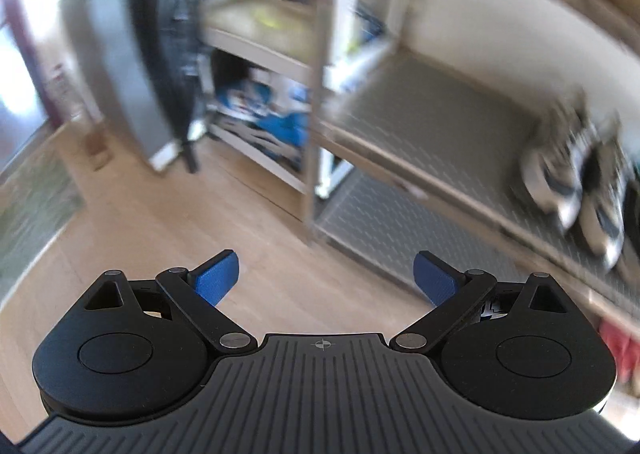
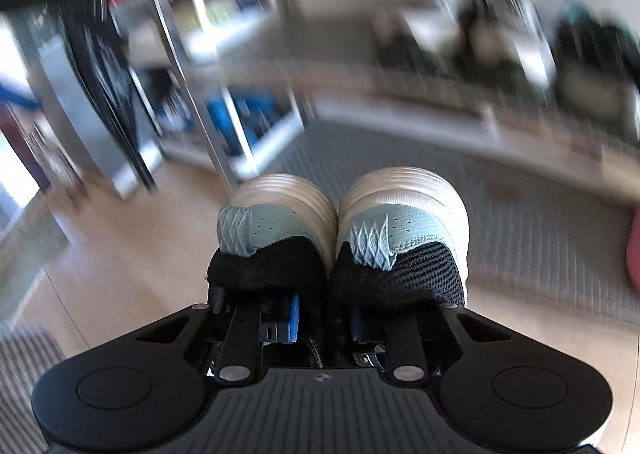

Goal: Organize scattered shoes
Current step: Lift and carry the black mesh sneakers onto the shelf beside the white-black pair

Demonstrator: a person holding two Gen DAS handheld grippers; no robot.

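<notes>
In the right wrist view the right tongs are pinched narrow on a pair of pale blue and black sneakers, gripping the two inner heel collars together so the shoes hang side by side at the centre of the frame, toes pointing away. Beyond them, across the middle of the frame, lies the ribbed grey shelf of a metal shoe rack, and the picture is smeared with motion. The step in hand looks like carrying the pair to that rack. To do it well, the grip should stay firm on both collars, since either shoe could slip free, and the soles should clear the shelf's front edge before being lowered flat. In the left wrist view the left tongs stand wide and empty, low in the frame; grey sneakers already sit on a shelf at the right edge.
</notes>
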